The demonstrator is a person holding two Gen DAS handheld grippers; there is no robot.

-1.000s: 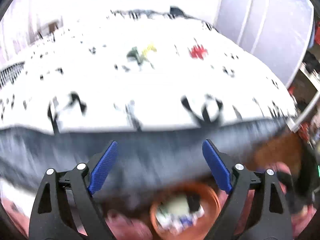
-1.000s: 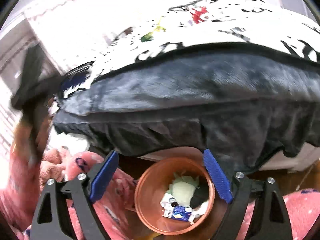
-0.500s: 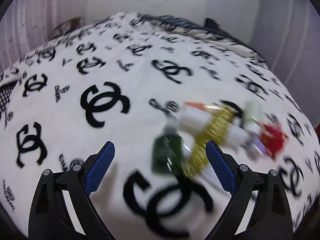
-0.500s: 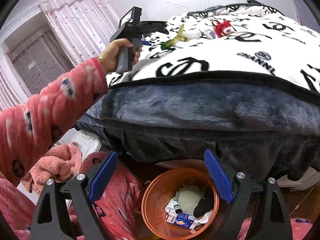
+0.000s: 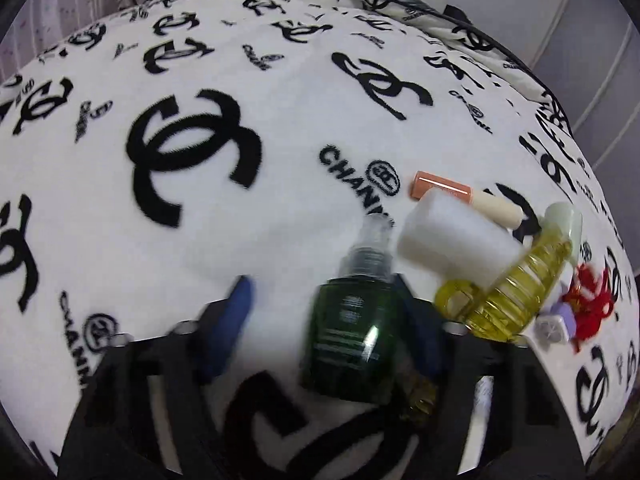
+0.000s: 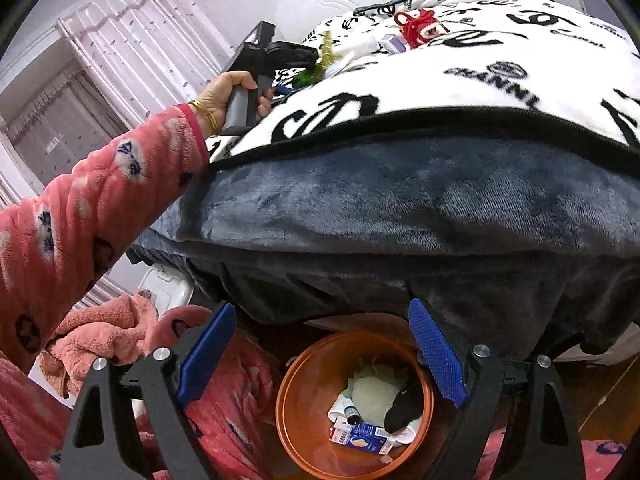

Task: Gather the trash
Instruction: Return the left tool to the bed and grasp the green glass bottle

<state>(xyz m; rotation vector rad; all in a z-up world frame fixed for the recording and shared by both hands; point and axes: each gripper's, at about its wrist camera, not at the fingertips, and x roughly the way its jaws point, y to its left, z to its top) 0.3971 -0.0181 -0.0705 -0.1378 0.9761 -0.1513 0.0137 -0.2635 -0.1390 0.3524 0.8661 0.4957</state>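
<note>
**Brand lettering on the bed blanket**

A white fleece blanket (image 5: 280,208) covering the bed is printed all over in black with interlocking double-C logos and the word "CHANEL", partly cut off by folds and by objects lying on it. In the right wrist view the same blanket (image 6: 500,92) shows lettering that reads like "CHANNL". A dark green bottle (image 5: 352,332) carries pale printed lines too blurred to read. A small carton (image 6: 362,438) in the orange bin (image 6: 296,432) has print too small to read.
</note>
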